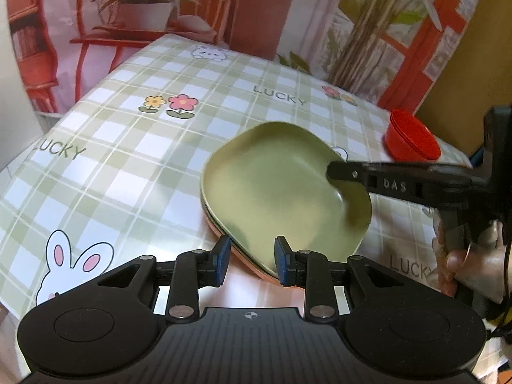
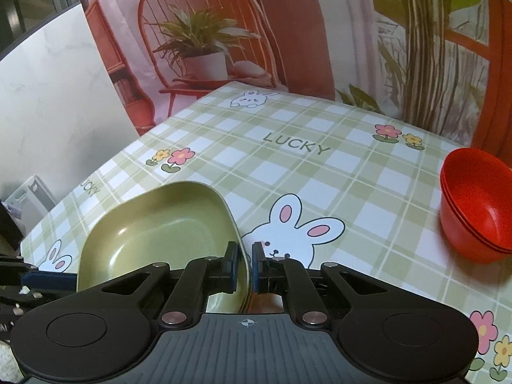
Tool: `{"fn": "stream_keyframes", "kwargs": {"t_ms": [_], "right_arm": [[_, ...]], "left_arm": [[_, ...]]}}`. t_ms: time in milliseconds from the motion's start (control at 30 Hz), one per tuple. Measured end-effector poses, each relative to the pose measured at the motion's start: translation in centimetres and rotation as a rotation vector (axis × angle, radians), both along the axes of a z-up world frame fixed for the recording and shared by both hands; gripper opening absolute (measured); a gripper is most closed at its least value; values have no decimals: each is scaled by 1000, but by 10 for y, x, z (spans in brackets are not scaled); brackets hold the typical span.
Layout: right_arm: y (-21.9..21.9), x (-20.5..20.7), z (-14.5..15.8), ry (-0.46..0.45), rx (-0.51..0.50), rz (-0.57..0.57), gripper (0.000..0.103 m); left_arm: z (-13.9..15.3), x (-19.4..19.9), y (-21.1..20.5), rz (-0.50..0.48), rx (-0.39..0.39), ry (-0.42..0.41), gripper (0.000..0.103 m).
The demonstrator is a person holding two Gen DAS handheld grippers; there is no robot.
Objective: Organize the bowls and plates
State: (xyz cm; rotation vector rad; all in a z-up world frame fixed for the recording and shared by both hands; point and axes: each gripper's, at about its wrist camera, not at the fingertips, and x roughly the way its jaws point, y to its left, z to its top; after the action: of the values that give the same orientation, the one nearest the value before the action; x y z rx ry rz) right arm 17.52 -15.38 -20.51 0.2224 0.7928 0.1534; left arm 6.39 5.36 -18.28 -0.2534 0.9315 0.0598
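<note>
**Green plate gripped at its rim above the stack**

A green plate (image 1: 281, 192) is seen on a small stack near the front edge of the table (image 1: 128, 147), with a second green rim and an orange plate (image 1: 243, 257) showing beneath it. The right gripper (image 2: 244, 264) is closed to a narrow gap on the plate's rim, one finger inside the dish and one outside. The left gripper (image 1: 252, 260) is held open just short of the near rim, with nothing between its pads. A nest of red bowls (image 2: 476, 204) is set at the table's right edge, well apart from the plates.

Whether the plate is fully seated on the stack cannot be told. The grip is taken at one side only, so the plate is likely to be tipped or swung if lifted quickly. The glossy rim may be slipped from the pads. The lower plates may be dragged toward the front edge, or nudged by the open left fingers.
</note>
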Motion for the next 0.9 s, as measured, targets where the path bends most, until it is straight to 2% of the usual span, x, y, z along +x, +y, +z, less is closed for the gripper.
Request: {"fn": "stream_keyframes", "kwargs": {"t_ms": [300,467,533,600,667,900], "right_arm": [[1,-3,-2,8,-13,-8,8],[-9,-15,6,-42,55,-52,18],[-16,-22,10,-74,71,-77,18],[-23,-29,15,-117,39,-104,18],[-34,-36,19,-152,3,-144,18],[-88,-59,27,-202,-23,-301,19]], "left_arm": [[-1,5,20,97,-18,0,31],[5,7,19,97,-8,-33,31],[12,8,15,84,22,-63,32],[19,12,9,60,33,-93,33],[27,18,3,35,32,-124,33],[43,43,-29,-69,4,-206,33]]}}
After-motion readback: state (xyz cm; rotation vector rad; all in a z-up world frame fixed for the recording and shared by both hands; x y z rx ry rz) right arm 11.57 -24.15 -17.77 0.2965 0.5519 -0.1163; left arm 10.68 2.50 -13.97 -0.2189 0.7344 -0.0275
